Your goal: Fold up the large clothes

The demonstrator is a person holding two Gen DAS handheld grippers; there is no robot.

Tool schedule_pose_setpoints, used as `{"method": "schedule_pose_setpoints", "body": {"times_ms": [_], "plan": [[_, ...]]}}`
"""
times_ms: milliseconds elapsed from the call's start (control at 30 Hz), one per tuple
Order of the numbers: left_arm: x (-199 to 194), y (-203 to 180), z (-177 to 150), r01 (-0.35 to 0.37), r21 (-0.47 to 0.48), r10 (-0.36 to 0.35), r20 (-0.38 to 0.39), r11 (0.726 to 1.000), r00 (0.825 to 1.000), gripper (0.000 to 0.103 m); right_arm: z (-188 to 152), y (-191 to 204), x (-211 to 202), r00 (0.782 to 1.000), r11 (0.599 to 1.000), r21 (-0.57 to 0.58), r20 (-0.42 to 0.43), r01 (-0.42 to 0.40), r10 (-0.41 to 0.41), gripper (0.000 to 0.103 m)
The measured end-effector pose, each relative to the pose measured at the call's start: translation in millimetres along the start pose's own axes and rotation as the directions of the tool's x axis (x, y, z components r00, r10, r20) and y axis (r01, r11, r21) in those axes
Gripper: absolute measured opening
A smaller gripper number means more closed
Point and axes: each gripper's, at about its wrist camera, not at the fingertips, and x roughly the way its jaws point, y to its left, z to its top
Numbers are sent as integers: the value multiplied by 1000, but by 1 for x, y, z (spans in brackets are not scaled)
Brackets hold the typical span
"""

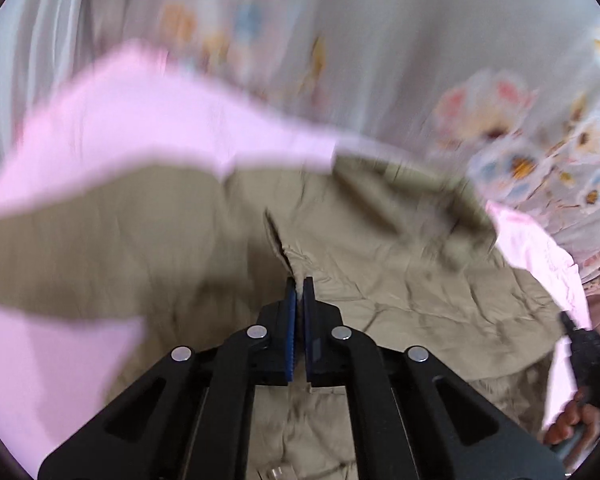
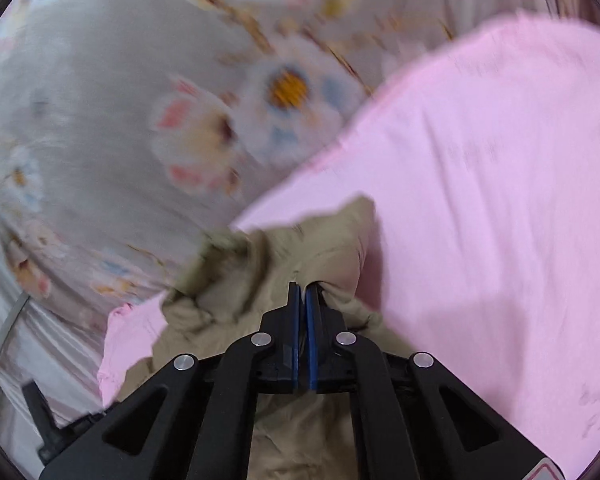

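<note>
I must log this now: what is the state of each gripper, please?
Left gripper: closed, pinching the khaki garment.
Right gripper: closed on the khaki garment, beside the pink cloth.

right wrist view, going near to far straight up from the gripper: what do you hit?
right gripper, shut on the khaki garment → pink garment → floral sheet, farthest.

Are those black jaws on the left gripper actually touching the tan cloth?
Touching. In the left wrist view the left gripper has its jaws shut on a raised fold of the tan cloth, pinched between the blue pads.
</note>
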Motion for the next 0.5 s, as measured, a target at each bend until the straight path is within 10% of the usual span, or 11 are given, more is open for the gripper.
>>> {"method": "schedule_pose_setpoints", "body": {"times_ms": [100,267,500], "plan": [[2,-7,-2,-17,63,15,36,998,999,2,-5,7,0,997,993,-94,20,76,-74,3],[74,8,-61,-82,102,96,-138,991,986,2,-41,-34,50,948,960,-123,-171,250,-269,2],[57,17,-79,-85,86,95,-114,993,989,3,-51,-43,49,934,950,-146,-191,276,-300,1]]}}
